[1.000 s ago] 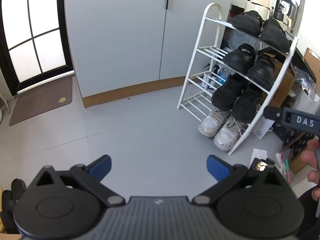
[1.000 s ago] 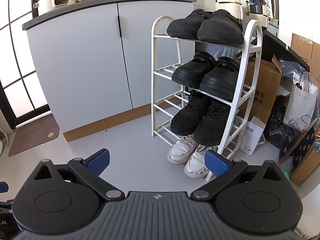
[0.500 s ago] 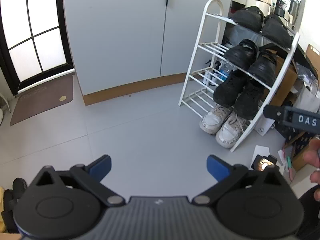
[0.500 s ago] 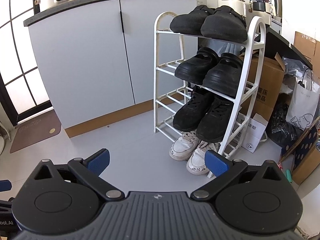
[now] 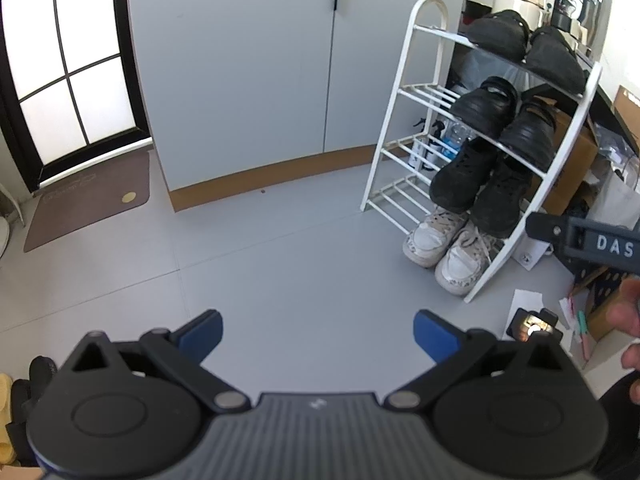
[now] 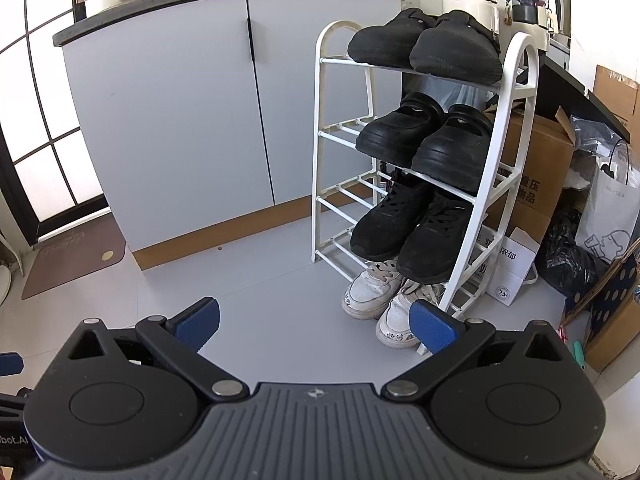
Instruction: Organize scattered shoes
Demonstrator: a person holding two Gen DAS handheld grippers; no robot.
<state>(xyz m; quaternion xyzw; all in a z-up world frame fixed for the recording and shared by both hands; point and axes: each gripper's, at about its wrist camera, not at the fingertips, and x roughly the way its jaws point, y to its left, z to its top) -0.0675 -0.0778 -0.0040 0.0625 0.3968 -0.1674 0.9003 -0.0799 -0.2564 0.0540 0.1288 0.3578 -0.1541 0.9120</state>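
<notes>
A white wire shoe rack (image 5: 390,112) (image 6: 320,160) stands against the grey cabinet. Black clogs (image 6: 424,46) sit on its top shelf, black chunky shoes (image 6: 424,140) on the second, black lace-up sneakers (image 6: 404,224) on the third, and white sneakers (image 6: 380,296) (image 5: 440,244) at the bottom. My left gripper (image 5: 316,334) is open over bare floor, well short of the rack, and holds nothing. My right gripper (image 6: 314,322) is open too, its right fingertip close in front of the white sneakers. The right gripper's side (image 5: 592,240) shows in the left wrist view with a hand (image 5: 628,320).
The grey cabinet (image 6: 180,120) fills the back, with a brown doormat (image 5: 88,200) by the glass door on the left. Cardboard boxes (image 6: 536,176), bags and a black sack (image 6: 568,256) crowd the floor right of the rack. Dark and yellow things (image 5: 16,396) lie at the lower left.
Both grippers have drawn back and up slightly from the rack, so it looks a bit smaller and further right. Both stay open.
</notes>
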